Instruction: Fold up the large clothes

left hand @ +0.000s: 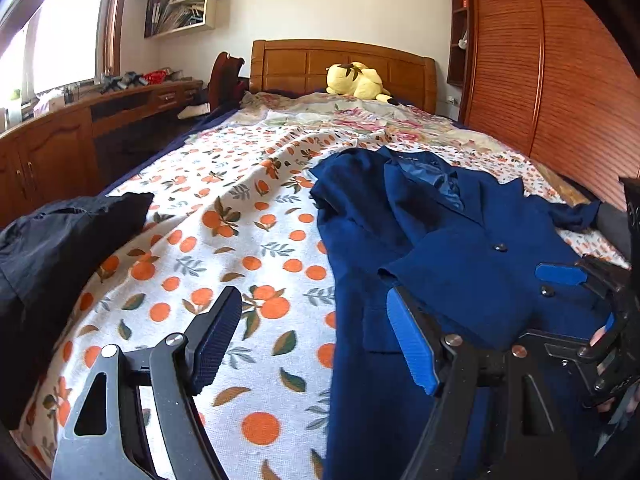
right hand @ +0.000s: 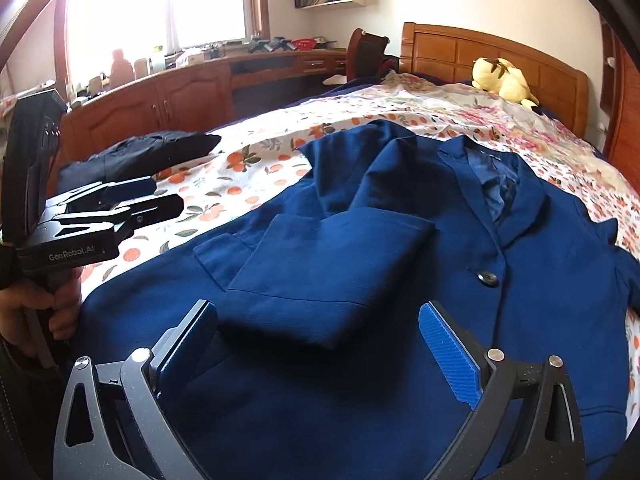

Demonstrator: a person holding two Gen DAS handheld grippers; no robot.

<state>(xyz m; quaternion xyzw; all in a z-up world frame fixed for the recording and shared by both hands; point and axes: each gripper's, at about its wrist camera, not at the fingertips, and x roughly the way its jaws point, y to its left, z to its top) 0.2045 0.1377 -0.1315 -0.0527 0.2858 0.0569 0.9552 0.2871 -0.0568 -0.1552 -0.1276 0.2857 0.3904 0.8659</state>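
Both cameras sit just behind their own jaws, looking forward and downward along the bed toward the headboard [left hand: 340,66]. The left wrist view hangs close over the orange-print bedspread [left hand: 240,240], the blue jacket [left hand: 460,240] beyond its right jaw. The right wrist view hovers close over that jacket [right hand: 400,280], between its jaws. Both views share jacket, bedspread, headboard and yellow plush toy [left hand: 356,80].

Both units were black with silver rivets; left gripper [right hand: 132,196] read "GenRobot.AI"; right gripper [right hand: 320,356] carried blue ribbed pads.
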